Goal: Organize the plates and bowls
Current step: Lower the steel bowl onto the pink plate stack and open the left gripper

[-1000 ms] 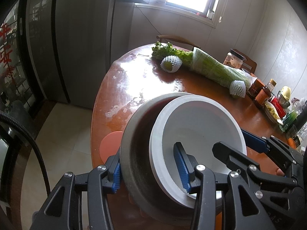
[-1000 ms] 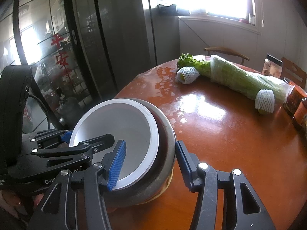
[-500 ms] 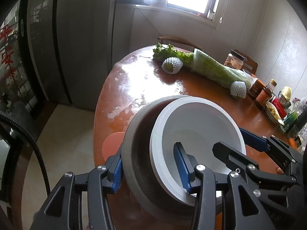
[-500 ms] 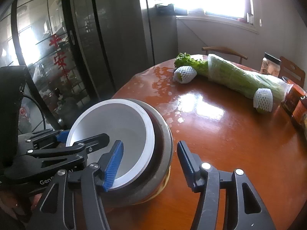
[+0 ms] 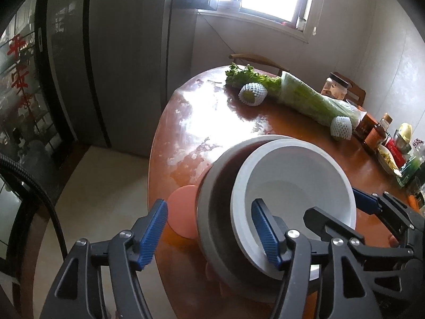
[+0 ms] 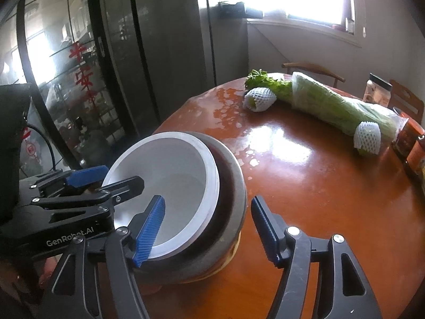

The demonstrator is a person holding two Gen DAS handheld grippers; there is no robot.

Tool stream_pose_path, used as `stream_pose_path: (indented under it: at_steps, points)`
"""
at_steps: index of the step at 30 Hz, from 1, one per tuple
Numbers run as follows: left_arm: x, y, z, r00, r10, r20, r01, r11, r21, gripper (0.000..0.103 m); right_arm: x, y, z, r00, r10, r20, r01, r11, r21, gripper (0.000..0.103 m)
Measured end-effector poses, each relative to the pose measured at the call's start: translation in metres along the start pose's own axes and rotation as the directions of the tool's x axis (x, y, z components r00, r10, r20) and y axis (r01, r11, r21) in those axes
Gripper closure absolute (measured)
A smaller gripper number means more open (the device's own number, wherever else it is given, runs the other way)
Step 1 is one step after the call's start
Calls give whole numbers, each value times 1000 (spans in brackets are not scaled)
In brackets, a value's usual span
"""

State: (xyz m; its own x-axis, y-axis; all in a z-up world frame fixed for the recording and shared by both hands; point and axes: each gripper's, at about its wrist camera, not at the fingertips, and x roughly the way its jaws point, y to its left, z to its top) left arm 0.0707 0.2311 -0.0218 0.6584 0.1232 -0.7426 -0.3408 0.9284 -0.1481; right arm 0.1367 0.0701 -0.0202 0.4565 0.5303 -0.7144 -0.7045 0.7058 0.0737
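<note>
A white bowl (image 5: 292,186) sits nested inside a larger grey bowl (image 5: 212,212) near the front edge of the round wooden table (image 5: 239,122). Both show in the right wrist view too, the white bowl (image 6: 170,175) and the grey bowl (image 6: 233,196). My left gripper (image 5: 209,234) is open, its jaws astride the left rims, clear of the grey bowl's outside. My right gripper (image 6: 207,223) is open, its jaws astride the right rims, one pad (image 6: 150,228) inside the white bowl. A pink plate (image 5: 183,212) lies under the bowls.
A bagged green vegetable (image 6: 337,106) and two net-wrapped fruits (image 6: 260,99) lie at the table's far side. Jars and bottles (image 5: 377,133) crowd the right edge. A chair (image 6: 313,69) stands behind; a dark cabinet (image 6: 159,53) stands to the left.
Both grippers have opened wider and drawn back slightly from the bowl rims. The left gripper's outer pad has come off the grey bowl. The bowls look more settled on the table.
</note>
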Motion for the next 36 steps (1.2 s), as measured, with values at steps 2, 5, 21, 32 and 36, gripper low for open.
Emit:
stream_pose_path:
  at_steps: [2,5,21,32,36]
  points:
    - [0,-1,-1,1000,5,-4,-5,1000,2,34,1,-1,0,1000,-5,-3,5,1000,-2,33]
    - [1,-2,-3,1000,13,-10,-13,1000,4,30,2,-1,-1,1000,-8,-6,8,1000,2,30]
    - [17,-24,-4,998,-33,-57,35,999,32,29,0,-15,-8,1000,2,-7,-2,999,37,29]
    - [25,-68,-4,995,-66,-71,73,993,97,30,-19,-49,-23,999,-39,-1,39,994,104,29]
    - [27,-82,-6,994,-79,-76,88,990,113,30,-27,-62,-30,998,-56,2,55,990,130,29]
